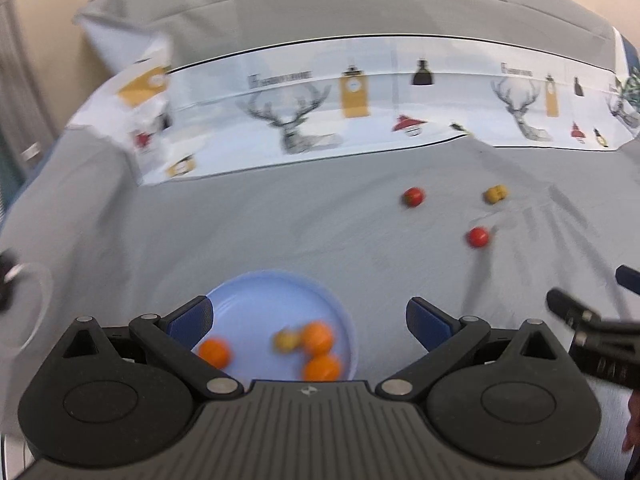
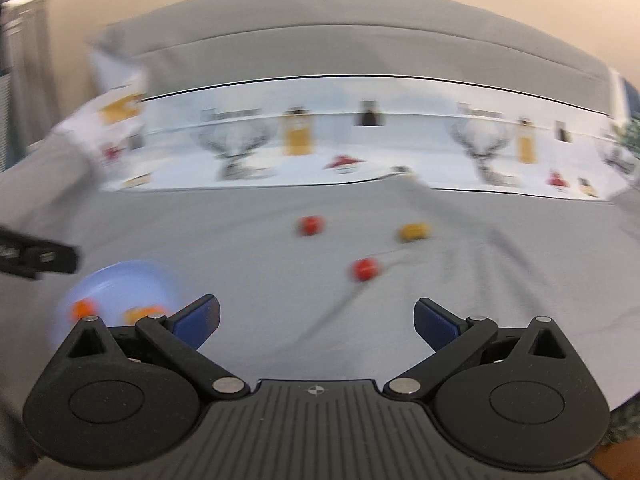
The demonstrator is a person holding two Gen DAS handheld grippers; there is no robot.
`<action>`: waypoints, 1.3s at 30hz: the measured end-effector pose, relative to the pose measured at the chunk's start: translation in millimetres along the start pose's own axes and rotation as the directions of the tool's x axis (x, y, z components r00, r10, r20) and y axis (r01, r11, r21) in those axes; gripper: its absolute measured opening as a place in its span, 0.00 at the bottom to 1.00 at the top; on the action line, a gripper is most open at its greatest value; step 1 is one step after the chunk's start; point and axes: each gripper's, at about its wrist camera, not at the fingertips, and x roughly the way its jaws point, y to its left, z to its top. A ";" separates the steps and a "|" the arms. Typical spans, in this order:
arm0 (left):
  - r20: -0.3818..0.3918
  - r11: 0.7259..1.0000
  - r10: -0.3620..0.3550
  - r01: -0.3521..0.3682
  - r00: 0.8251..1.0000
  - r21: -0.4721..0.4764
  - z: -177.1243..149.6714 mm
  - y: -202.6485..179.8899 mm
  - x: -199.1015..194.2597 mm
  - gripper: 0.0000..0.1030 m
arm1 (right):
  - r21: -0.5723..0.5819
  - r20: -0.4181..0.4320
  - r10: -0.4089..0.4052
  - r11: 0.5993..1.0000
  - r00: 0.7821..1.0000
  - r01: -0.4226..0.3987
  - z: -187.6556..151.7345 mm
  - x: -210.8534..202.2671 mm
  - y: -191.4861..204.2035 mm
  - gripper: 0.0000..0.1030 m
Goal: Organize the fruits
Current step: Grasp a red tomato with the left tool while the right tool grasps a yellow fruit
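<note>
Both sets of fingers stand wide apart with nothing between them: my left gripper [image 1: 308,320] hangs over the blue plate [image 1: 256,292], my right gripper [image 2: 316,320] over bare grey sheet [image 2: 280,280]. This looks like a bed rather than a worktop, with a patterned cloth [image 1: 360,112] across it at twelve o'clock.

Already on the plate are three oranges [image 1: 318,336] and a small yellowish fruit [image 1: 286,339]. Loose on the sheet, well apart from the plate, are two red fruits and a yellow one. In the right view the nearer red fruit [image 2: 365,269] lies at about one o'clock, the farther red one [image 2: 311,225] near twelve, the yellow fruit [image 2: 413,232] beyond at one.

I judge the next job is fetching the nearer red fruit with my right gripper. I would slow down first, since both views are smeared, centre the fruit between the fingers, and close gently; soft bedding lets round fruit roll away.
</note>
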 end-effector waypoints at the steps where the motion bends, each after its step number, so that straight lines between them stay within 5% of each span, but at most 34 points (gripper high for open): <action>1: 0.001 1.000 -0.004 0.004 1.000 0.010 8.2 -7.6 9.0 1.00 | 0.018 0.005 -0.030 0.999 1.000 0.030 2.9 9.9 -13.2 0.99; 5: -0.004 0.999 -0.022 0.022 1.000 0.050 45.9 -42.7 60.3 1.00 | 0.071 0.004 -0.134 0.989 0.991 0.133 14.8 61.4 -64.6 0.99; 9: -0.057 0.997 -0.050 0.054 0.997 0.059 77.5 -71.7 130.1 1.00 | 0.117 -0.002 -0.133 0.984 0.991 0.132 25.4 126.4 -103.5 0.99; 13: -0.128 0.995 -0.044 0.054 0.991 0.078 98.5 -96.6 202.6 1.00 | 0.069 0.026 -0.228 0.972 0.973 0.226 36.3 199.4 -126.0 0.99; 22: -0.184 0.978 0.015 0.024 0.983 0.209 107.2 -134.1 323.6 1.00 | -0.065 -0.063 -0.182 0.982 0.981 0.178 39.1 334.0 -140.8 0.96; 24: -0.160 0.981 -0.024 0.053 0.987 0.185 109.1 -127.5 324.9 1.00 | -0.053 -0.042 -0.150 0.988 0.988 0.148 40.9 340.6 -139.7 0.94; 25: -0.156 0.979 -0.037 0.067 0.987 0.192 109.6 -126.6 324.3 0.89 | -0.056 -0.034 -0.144 0.988 0.989 0.142 41.5 340.8 -138.4 0.90; 26: -0.145 0.976 -0.063 0.091 0.987 0.195 109.5 -125.5 322.5 0.75 | -0.064 -0.022 -0.126 0.990 0.992 0.124 41.1 339.3 -136.0 0.71; 27: -0.145 0.973 -0.093 0.121 0.985 0.196 109.3 -125.1 319.2 0.47 | -0.077 -0.012 -0.085 0.993 0.996 0.084 39.9 335.3 -133.4 0.40; 28: -0.158 0.970 -0.113 0.143 0.981 0.195 109.8 -124.8 316.6 0.30 | -0.096 -0.011 -0.040 0.995 0.999 0.038 38.8 330.6 -128.7 0.26; 30: -0.169 0.970 -0.130 0.160 0.977 0.183 109.8 -122.9 312.0 0.30 | -0.140 -0.018 -0.070 0.988 0.997 0.067 35.5 323.5 -116.5 0.27; 33: -0.170 0.971 -0.131 0.161 0.977 0.175 109.2 -119.9 298.4 0.30 | -0.057 -0.028 -0.079 0.995 0.996 0.078 35.8 314.8 -120.3 0.27; 39: -0.114 0.975 -0.137 0.154 0.984 0.160 102.8 -103.3 215.1 0.30 | 0.046 0.036 -0.114 0.993 0.993 0.113 53.2 247.4 -132.2 0.27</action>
